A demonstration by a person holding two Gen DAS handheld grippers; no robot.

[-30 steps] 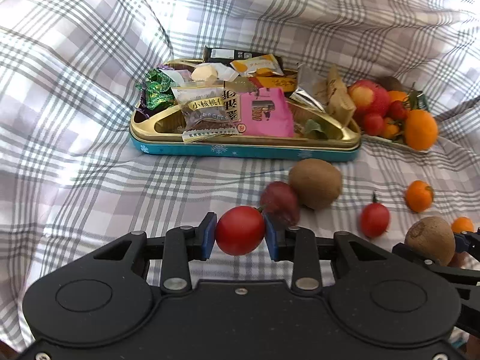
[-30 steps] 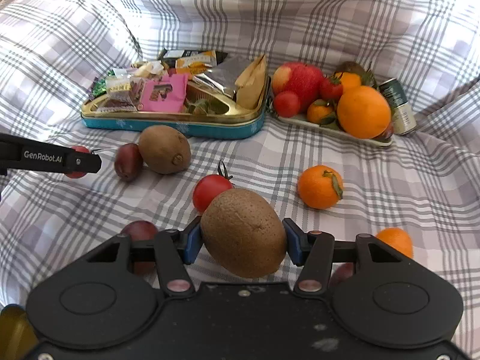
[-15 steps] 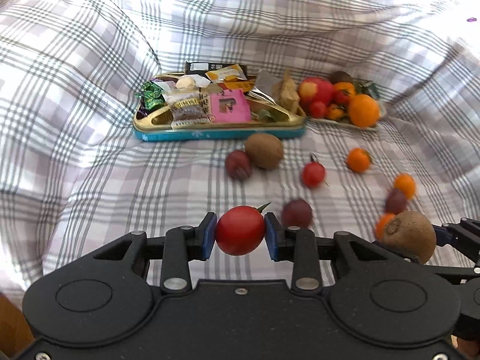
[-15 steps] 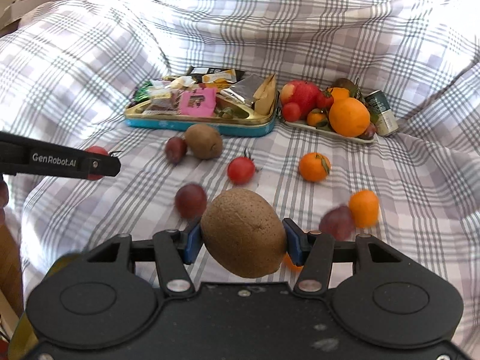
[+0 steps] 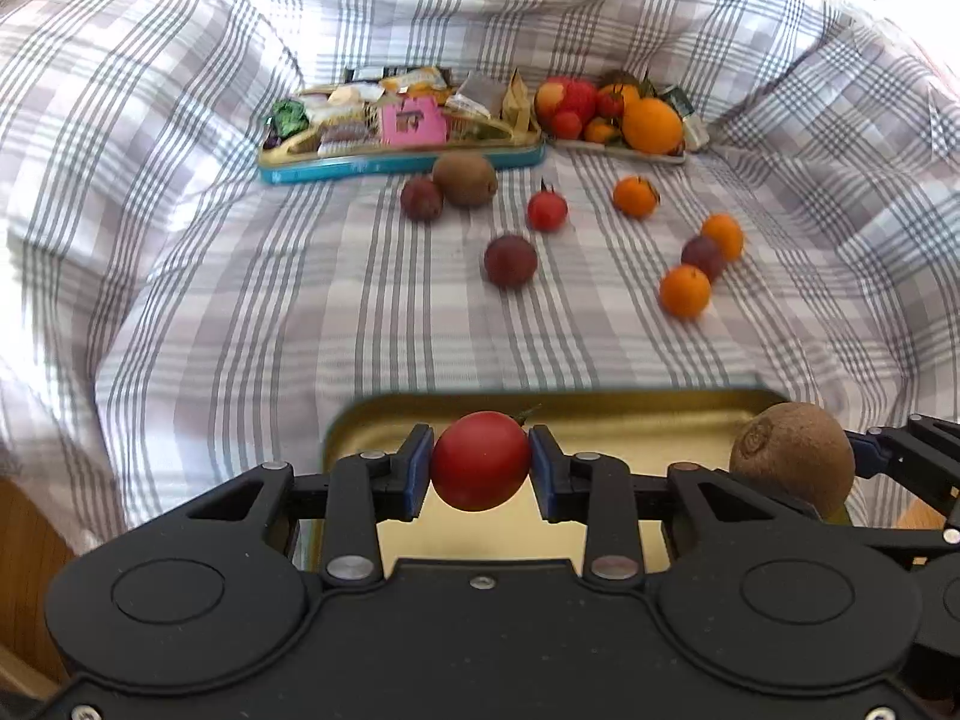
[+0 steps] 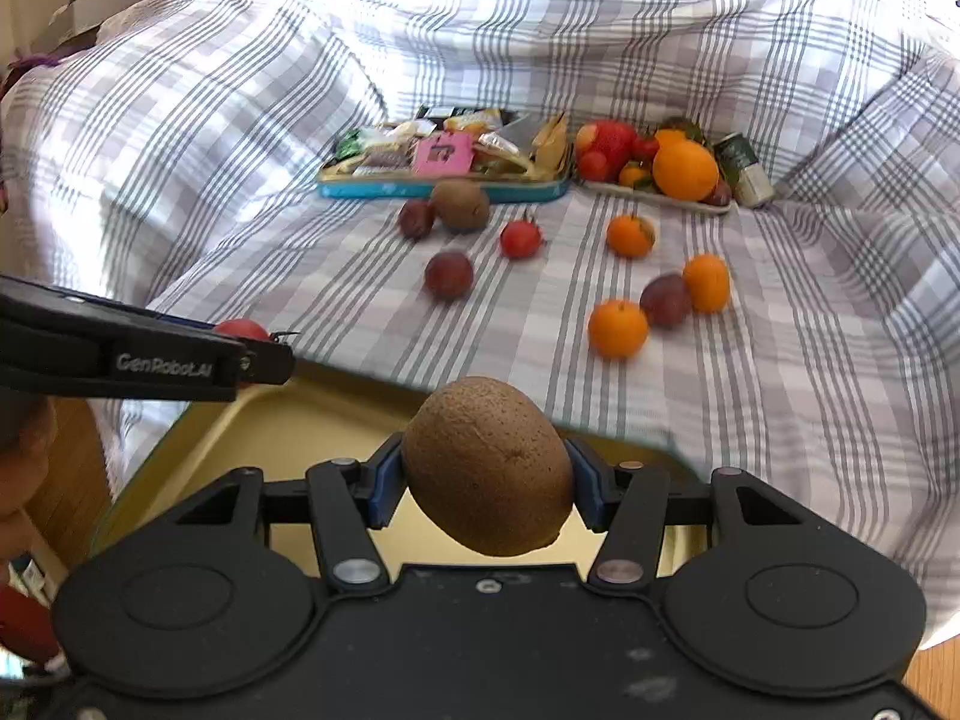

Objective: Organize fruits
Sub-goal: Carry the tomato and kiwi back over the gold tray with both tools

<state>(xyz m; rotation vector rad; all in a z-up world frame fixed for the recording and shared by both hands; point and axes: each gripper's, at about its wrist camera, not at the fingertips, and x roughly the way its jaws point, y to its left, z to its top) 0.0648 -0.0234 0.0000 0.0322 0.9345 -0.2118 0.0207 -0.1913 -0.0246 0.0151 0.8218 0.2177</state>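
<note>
Left tool (image 5: 480,461) clamps the tomato (image 5: 480,459) across its middle, hanging over the gold tray (image 5: 630,405) at the bed's near edge, likely staged for drop-off. Right tool (image 6: 486,483) pinches the kiwi (image 6: 487,465) by its sides over the same tray. Remaining loose fruit sits well beyond on the plaid bedspread (image 5: 240,300).

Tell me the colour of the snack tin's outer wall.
Teal blue on the snack tin, gold inside the rim; the right wrist view shows it best.

I have pulled both tools back from the loose fruit; a golden tray (image 5: 600,405) now appears under them at the bottom.
</note>
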